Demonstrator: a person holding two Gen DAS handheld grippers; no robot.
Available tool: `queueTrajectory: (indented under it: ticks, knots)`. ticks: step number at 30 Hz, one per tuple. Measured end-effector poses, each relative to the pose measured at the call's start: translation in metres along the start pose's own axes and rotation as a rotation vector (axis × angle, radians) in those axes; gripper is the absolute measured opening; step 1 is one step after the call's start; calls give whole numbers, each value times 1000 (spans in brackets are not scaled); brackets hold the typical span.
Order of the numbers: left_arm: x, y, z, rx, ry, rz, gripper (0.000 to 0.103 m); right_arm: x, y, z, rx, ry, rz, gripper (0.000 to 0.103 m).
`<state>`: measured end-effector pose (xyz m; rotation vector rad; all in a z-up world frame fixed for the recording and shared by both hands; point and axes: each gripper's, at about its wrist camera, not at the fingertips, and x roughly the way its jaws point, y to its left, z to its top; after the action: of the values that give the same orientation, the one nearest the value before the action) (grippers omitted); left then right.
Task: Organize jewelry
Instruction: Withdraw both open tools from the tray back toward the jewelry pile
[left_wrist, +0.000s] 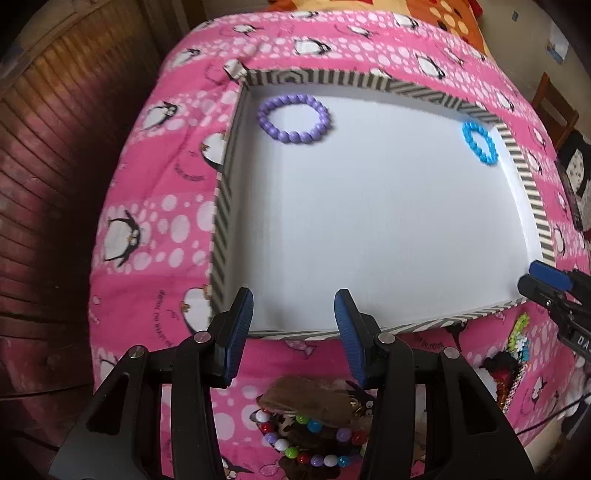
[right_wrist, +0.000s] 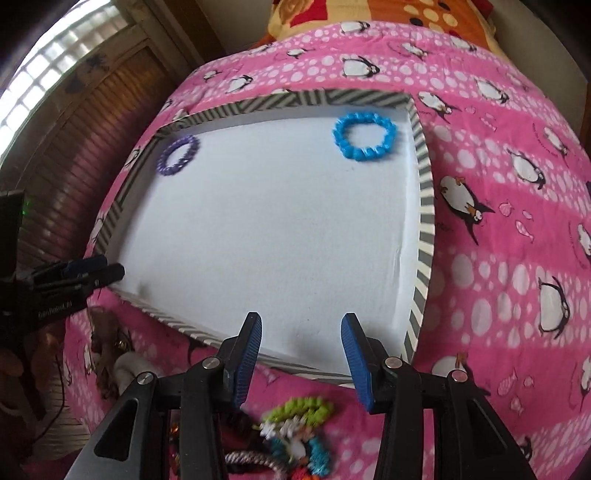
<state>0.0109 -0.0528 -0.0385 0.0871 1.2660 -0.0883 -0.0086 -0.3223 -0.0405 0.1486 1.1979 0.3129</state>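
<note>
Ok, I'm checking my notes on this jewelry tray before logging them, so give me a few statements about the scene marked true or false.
1. A purple bracelet lies inside the striped tray. True.
2. The blue bracelet lies on the pink penguin blanket, outside the tray. False: it lies in the tray, near a far corner.
3. The two bracelets in the tray touch each other. False: they lie well apart, near opposite far corners.
4. The left gripper holds nothing between its fingers. True.
5. The right gripper is clamped on a bracelet. False: its jaws are apart and empty.
6. More beaded jewelry lies on the blanket outside the tray. True.
</note>
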Motion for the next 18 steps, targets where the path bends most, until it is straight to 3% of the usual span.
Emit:
queueTrajectory:
  ticks: [8, 12, 18]
  knots:
    - [-56, 11, -18, -83, -110, -44, 50, -67, -4, -21, 60, -200, 19, 44]
    - [-77, 15, -39, -117, -135, -61, 51, -88, -1, -44, 58, -225, 23, 52]
    - [-93, 8, -72, -137, -143, -83, 51, -102, 2, -84, 60, -230, 26, 52]
